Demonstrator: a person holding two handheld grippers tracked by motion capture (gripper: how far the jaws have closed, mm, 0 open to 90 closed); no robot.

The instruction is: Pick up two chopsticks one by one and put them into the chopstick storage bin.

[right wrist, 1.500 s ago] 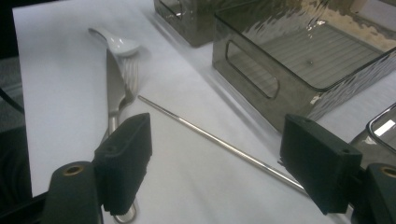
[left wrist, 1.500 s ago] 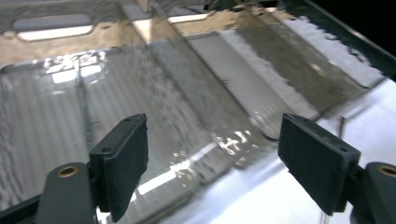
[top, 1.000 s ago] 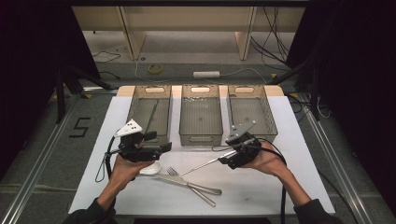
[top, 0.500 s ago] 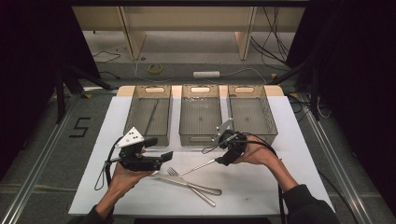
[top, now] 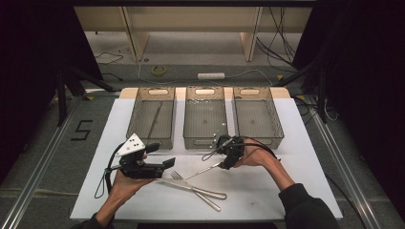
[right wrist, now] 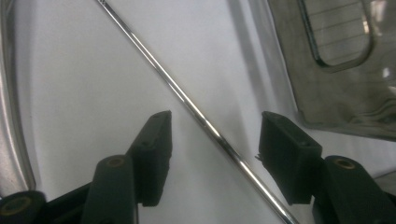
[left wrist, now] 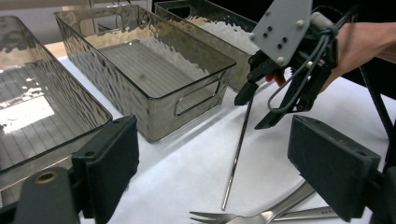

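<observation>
Steel rod (right wrist: 205, 122), thin, glossy, between parted right tongs (right wrist: 215, 156).

The white table (top: 296, 162) is lit brightly from above, while darkness is seen at three and nine o'clock. Glare is thrown off the bins (left wrist: 140, 70); near jaws are blurred.

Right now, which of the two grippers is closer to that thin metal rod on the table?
The right gripper: its open jaws straddle the thin metal rod. The left gripper hovers open off to the rod's left, near the fork.
</observation>
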